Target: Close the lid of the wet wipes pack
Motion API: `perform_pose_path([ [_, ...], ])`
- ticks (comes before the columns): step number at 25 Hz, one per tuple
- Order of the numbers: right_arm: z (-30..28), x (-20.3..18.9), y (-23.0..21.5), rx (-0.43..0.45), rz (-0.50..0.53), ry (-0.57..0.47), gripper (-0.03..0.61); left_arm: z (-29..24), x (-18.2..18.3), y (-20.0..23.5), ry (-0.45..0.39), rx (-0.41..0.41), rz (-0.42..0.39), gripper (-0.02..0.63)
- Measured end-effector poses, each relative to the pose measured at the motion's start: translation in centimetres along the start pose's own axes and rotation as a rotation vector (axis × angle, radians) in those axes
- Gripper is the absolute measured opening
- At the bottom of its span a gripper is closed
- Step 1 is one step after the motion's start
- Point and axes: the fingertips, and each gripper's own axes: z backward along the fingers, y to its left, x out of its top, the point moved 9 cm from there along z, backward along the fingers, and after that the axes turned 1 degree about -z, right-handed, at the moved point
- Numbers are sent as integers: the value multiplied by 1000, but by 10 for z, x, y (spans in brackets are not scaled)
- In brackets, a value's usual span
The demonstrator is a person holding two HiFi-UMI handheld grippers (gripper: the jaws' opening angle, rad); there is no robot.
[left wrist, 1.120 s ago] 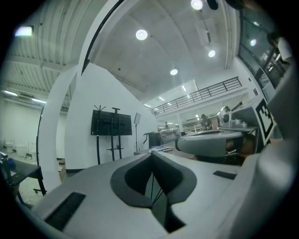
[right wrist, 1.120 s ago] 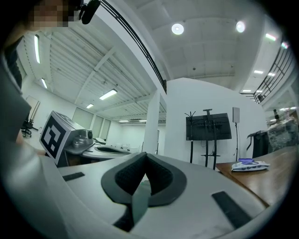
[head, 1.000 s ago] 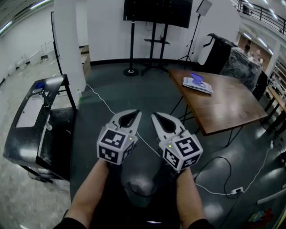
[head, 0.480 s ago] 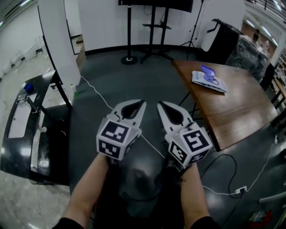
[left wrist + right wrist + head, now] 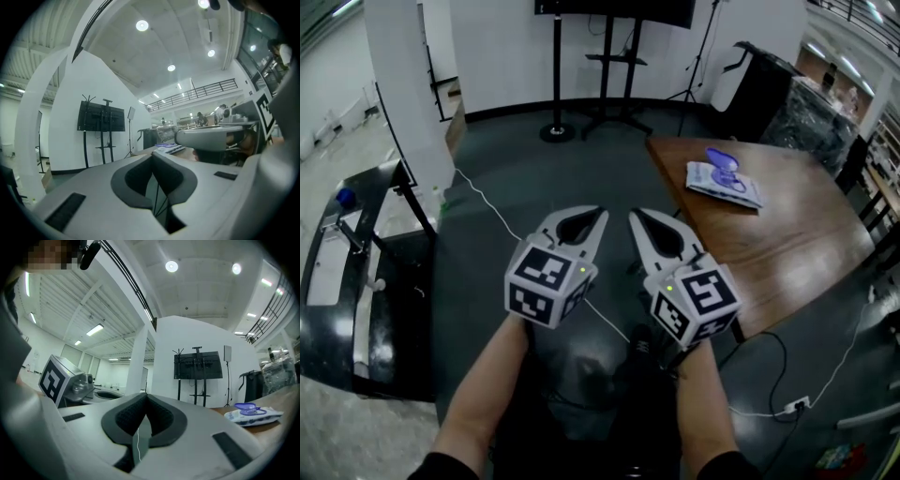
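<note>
Fingers of left gripper (image 5: 592,217) and right gripper (image 5: 637,218) are clenched empty; one wet wipes pack (image 5: 724,180) lies on one table (image 5: 787,246).

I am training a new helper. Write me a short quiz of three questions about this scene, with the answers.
1. True or false: the wet wipes pack lies on the floor.
2. Choose one. The left tongs and the right tongs are: A) shut and empty; B) wide open; C) gripping the pack.
3. Fill in: the pack's purple lid stands ____.
Key: 1 false, it lies on the wooden table; 2 A; 3 open.
</note>
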Motion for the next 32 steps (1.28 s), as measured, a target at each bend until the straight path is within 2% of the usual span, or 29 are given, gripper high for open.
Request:
perform_pose_path([
  [7,2,21,-63,-78,19,27,11,-73,19,-9,-2,-89,-9,6],
  [12,4,26,-107,-122,32,43,11,-136,28,-17,0,-219,47,6],
  [14,7,26,-125,-154,39,47,11,-162,31,-20,8,-250,46,6],
  [20,18,23,-178,-240,42,64,11,-235,34,-32,49,-311,3,6],
  [24,26,20,-208,-273,38,87,11,-278,33,-35,94,-322,-35,6],
  [30,34,16,-243,-314,41,116,11,-341,27,-34,175,-373,6,12],
  [32,36,14,-250,-325,40,124,11,-358,23,-30,196,-381,16,32],
])
